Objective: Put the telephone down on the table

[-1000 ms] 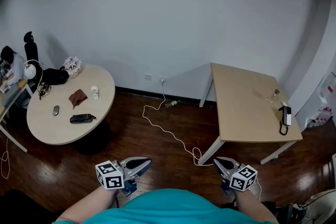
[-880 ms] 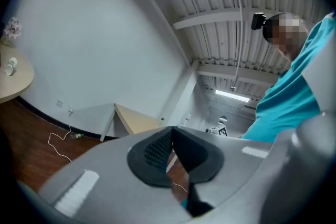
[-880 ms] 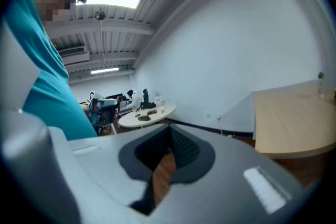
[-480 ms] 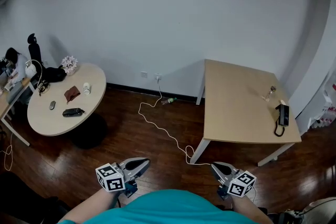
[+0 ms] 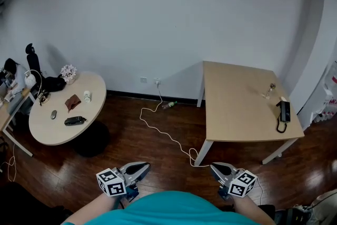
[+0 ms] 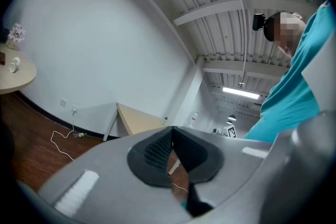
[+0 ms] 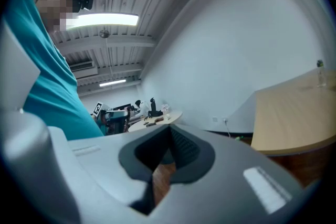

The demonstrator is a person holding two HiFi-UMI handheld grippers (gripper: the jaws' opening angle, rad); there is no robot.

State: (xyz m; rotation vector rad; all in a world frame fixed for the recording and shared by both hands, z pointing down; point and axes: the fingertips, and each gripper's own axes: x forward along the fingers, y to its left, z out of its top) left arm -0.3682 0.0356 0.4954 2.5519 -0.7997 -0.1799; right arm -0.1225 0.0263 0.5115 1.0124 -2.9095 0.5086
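Note:
The black telephone (image 5: 285,111) lies near the right edge of the rectangular wooden table (image 5: 237,108), its cord looping below it. Neither gripper is near it. My left gripper (image 5: 141,168) and right gripper (image 5: 215,168) hang close to my body at the bottom of the head view, above the dark wood floor. Both are shut and empty. The left gripper view looks past the left gripper (image 6: 172,128) to that table (image 6: 139,122) far off. The right gripper (image 7: 169,127) points between the table (image 7: 294,123) and the round table (image 7: 155,119).
A round table (image 5: 52,129) at the left carries a black case (image 5: 75,120), a brown cloth (image 5: 72,102), a cup (image 5: 87,96) and flowers (image 5: 68,71). A white cable (image 5: 163,131) snakes over the floor towards the table leg. A small glass item (image 5: 269,91) stands behind the telephone.
Both grippers sit lower in the head view than a second ago, and both tables have shifted up and left in the picture. The telephone lies on the table as before.

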